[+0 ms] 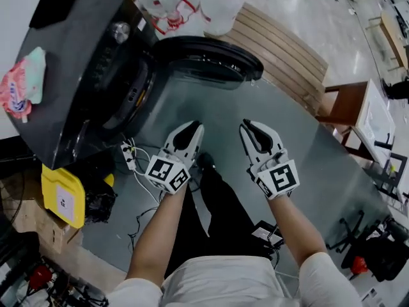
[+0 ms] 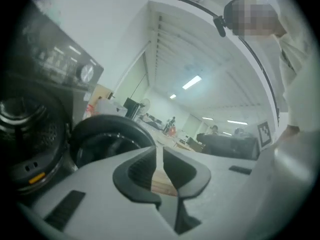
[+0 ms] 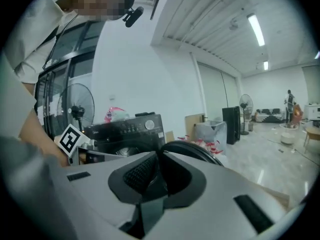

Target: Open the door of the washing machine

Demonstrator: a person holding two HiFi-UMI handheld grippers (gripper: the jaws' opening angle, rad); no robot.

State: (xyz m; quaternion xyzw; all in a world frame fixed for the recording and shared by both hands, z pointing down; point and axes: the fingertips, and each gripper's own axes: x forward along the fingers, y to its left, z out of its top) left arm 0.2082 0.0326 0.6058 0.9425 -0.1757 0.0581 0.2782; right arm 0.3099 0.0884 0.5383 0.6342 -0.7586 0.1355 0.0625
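The black washing machine [image 1: 77, 62] stands at the upper left, its round door [image 1: 208, 59] swung wide open to the right of the drum opening [image 1: 131, 91]. Both grippers hang in the air in front of the person, well short of the door and touching nothing. My left gripper [image 1: 195, 128] has a narrow gap between its fingertips [image 2: 159, 151] with nothing in it; the open door [image 2: 107, 139] and the machine's front [image 2: 40, 109] lie beyond. My right gripper [image 1: 246, 126] has its tips together [image 3: 159, 156], empty, with the door [image 3: 195, 151] and machine [image 3: 127, 131] behind it.
A pink packet [image 1: 22, 85] lies on the machine's top. Packs of water bottles [image 1: 192, 2] and a slatted wooden board [image 1: 287, 50] sit behind the door. A yellow case [image 1: 64, 197], a power strip with cables [image 1: 128, 155], a brown desk [image 1: 348, 104] and an office chair [image 1: 377, 248] surround the floor space.
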